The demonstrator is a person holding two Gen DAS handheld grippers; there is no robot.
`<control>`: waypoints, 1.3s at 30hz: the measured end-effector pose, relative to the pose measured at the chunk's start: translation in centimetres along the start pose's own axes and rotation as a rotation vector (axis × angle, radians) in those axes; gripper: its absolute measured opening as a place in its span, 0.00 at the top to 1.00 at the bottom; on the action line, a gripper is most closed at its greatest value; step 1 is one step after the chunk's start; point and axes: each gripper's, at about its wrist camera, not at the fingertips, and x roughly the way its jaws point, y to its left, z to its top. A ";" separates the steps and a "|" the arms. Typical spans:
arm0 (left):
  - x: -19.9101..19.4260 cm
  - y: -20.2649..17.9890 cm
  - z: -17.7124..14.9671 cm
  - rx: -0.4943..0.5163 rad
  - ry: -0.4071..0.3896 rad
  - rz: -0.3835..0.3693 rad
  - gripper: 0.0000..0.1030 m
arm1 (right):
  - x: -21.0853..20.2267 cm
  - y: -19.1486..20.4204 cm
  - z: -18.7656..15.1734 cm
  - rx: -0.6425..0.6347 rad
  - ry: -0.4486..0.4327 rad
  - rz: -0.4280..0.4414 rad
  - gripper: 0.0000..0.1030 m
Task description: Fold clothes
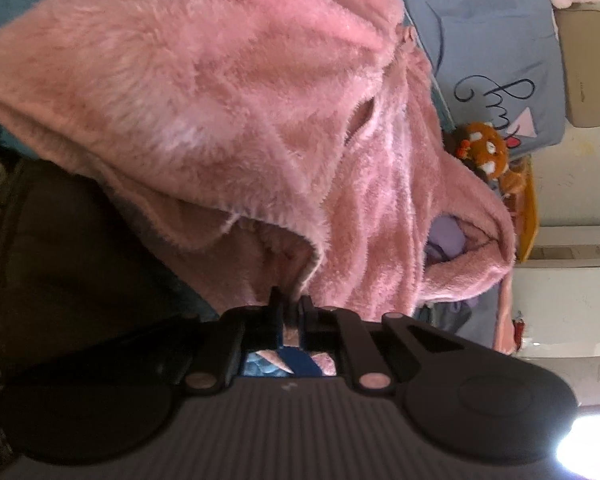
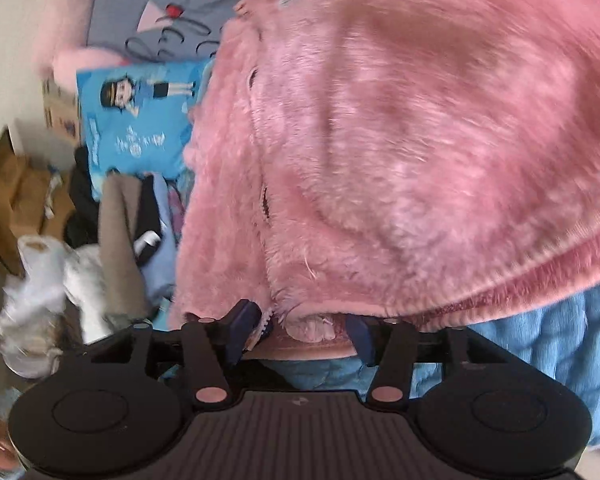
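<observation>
A fluffy pink fleece garment [image 1: 220, 92] fills most of the left wrist view, bunched and hanging in folds. My left gripper [image 1: 291, 308] is shut on a fold of its lower edge, and pink fabric shows between the two black fingers. In the right wrist view the same pink garment [image 2: 420, 140] spreads over the bed, a zipper edge running down its left side. My right gripper [image 2: 300, 332] has its blue-padded fingers apart. The garment's hem lies between them and the pads are not pressed onto it.
A blue quilted bedspread [image 2: 540, 344] lies under the garment. A grey-blue pillow with black script [image 1: 496, 40] and an orange plush toy [image 1: 484, 152] sit behind. A blue cartoon-print cushion [image 2: 140, 120], a heap of clothes [image 2: 120, 240] and cardboard boxes [image 2: 16, 192] are at the left.
</observation>
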 end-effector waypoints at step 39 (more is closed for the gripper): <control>-0.8 1.7 0.4 -0.102 -0.049 -0.148 0.93 | -0.1 -8.1 -3.5 0.858 -0.015 0.575 0.92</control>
